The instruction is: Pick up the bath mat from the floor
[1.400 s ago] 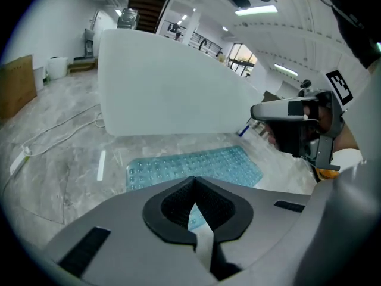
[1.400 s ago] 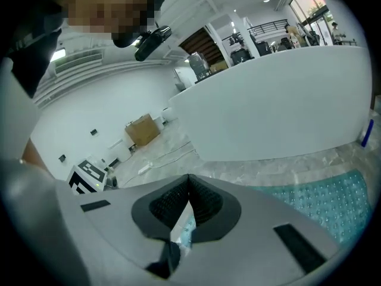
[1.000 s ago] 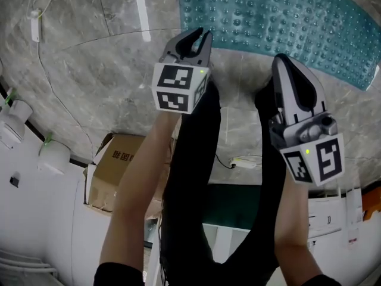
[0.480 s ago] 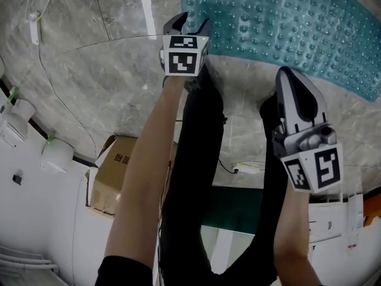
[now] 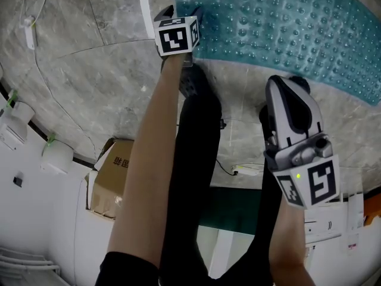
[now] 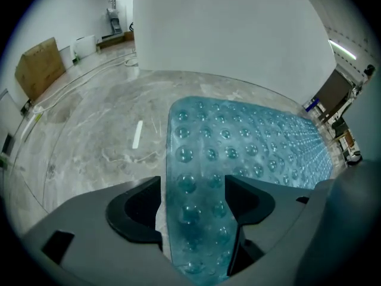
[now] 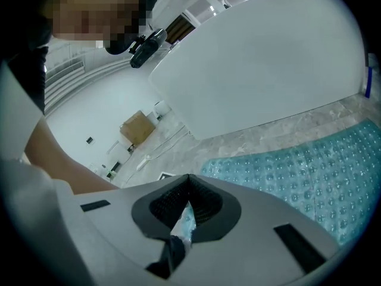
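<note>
**Left tool wide open over the mat's edge**

Your left tool (image 5: 183,12) points steeply down at the near left corner of the teal bath mat (image 5: 286,22). In the left gripper view its jaws stand wide apart, having just been opening, and the mat's bubbled end strip (image 6: 196,219) shows in the gap between them. The pads are not pressing on it, so you have hold of nothing there.

Your right tool (image 5: 286,83) hangs nearer to you, above the grey stone floor (image 5: 89,70) and just short of the mat's near edge. In the right gripper view its jaws (image 7: 187,195) sit all but together, with only a sliver of teal showing through the slit, and they grip nothing.

The mat lies flat on the floor. A short white strip (image 5: 144,8) lies just to its left. A cardboard box (image 5: 113,171) sits by the white wall, well apart from the mat.
</note>
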Motion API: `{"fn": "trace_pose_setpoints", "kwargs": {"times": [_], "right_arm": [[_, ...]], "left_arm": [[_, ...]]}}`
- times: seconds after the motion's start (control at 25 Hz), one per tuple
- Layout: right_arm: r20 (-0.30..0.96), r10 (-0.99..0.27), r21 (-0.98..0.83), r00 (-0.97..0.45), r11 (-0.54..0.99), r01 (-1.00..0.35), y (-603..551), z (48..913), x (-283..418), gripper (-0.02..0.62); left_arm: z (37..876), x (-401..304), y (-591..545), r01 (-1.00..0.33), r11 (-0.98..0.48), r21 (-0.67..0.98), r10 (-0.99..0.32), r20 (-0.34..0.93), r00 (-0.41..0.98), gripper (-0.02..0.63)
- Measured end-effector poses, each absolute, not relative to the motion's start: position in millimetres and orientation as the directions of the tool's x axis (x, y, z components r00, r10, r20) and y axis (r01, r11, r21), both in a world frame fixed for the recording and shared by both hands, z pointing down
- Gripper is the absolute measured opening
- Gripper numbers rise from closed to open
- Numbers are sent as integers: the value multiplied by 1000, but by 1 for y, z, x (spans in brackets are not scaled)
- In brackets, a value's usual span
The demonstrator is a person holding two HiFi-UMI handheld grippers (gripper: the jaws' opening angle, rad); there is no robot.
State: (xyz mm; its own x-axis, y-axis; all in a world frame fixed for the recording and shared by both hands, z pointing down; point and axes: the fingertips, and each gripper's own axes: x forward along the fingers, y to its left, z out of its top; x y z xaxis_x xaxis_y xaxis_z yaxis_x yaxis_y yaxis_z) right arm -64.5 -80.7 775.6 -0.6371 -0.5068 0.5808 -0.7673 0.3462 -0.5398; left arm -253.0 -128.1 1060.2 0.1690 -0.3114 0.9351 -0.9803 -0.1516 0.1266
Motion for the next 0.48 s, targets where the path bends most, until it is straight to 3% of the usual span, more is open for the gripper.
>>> {"fn": "trace_pose_setpoints", "kwargs": {"times": [0.48], "right_arm": [[595, -507, -545, -624, 316, -777, -85, 782, -56, 12]], "left_arm": [[1079, -253, -131, -980, -178, 92, -265, 954, 138, 350]]}}
